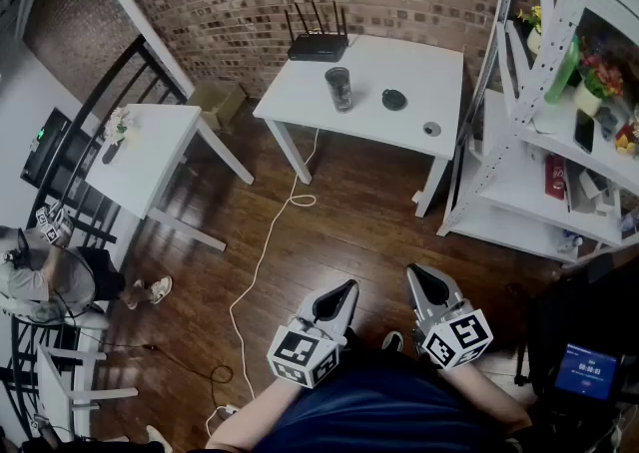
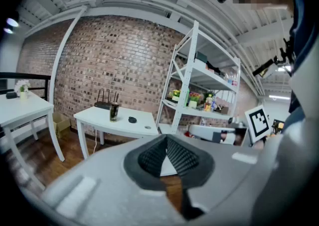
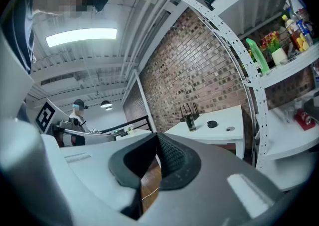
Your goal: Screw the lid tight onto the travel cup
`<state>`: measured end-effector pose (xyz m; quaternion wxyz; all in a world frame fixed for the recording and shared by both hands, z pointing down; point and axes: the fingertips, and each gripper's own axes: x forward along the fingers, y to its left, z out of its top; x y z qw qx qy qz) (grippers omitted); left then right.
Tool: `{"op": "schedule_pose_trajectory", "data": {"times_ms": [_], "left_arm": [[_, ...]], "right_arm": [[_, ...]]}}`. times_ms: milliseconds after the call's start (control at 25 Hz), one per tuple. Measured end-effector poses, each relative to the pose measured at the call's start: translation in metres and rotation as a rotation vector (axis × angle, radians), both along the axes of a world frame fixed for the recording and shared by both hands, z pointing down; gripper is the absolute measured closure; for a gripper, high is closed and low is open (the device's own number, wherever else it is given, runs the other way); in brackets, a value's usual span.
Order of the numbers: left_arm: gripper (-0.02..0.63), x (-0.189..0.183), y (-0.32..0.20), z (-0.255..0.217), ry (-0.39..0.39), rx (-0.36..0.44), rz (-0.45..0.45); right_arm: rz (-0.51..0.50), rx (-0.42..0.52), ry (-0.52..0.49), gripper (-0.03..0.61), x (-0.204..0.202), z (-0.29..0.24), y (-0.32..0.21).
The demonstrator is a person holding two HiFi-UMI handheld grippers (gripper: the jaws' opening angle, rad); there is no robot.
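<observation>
Across the room on the white table point(image 1: 424, 67), your cup point(image 1: 338, 89) stands upright, its lid point(image 1: 394, 99) just beside it. You hold the left gripper point(image 1: 345, 291) and right gripper point(image 1: 417, 277) low, jaws pressed together on nothing, probably because nothing is within reach.

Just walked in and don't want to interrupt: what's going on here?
Nothing is being handled yet. A person stands back from the white table, holding the left tongs and right tongs shut and empty near the body. The travel cup stands on the table, with its dark lid lying beside it, apart, not screwed on.
</observation>
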<state>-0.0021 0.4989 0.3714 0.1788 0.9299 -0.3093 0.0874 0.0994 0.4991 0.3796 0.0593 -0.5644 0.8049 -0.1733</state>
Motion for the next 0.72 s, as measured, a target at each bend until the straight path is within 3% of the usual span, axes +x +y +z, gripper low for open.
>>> {"op": "schedule_pose_trajectory", "data": {"times_ms": [360, 720], "left_arm": [[0.607, 0.011, -0.087, 0.023, 0.059, -0.040, 0.024], [0.607, -0.002, -0.240, 0.007, 0.163, -0.015, 0.109]], "right_arm": [[-0.037, -0.011, 0.054, 0.568, 0.001, 0.011, -0.075], [0.069, -0.072, 0.127, 0.568, -0.013, 0.002, -0.212]]}}
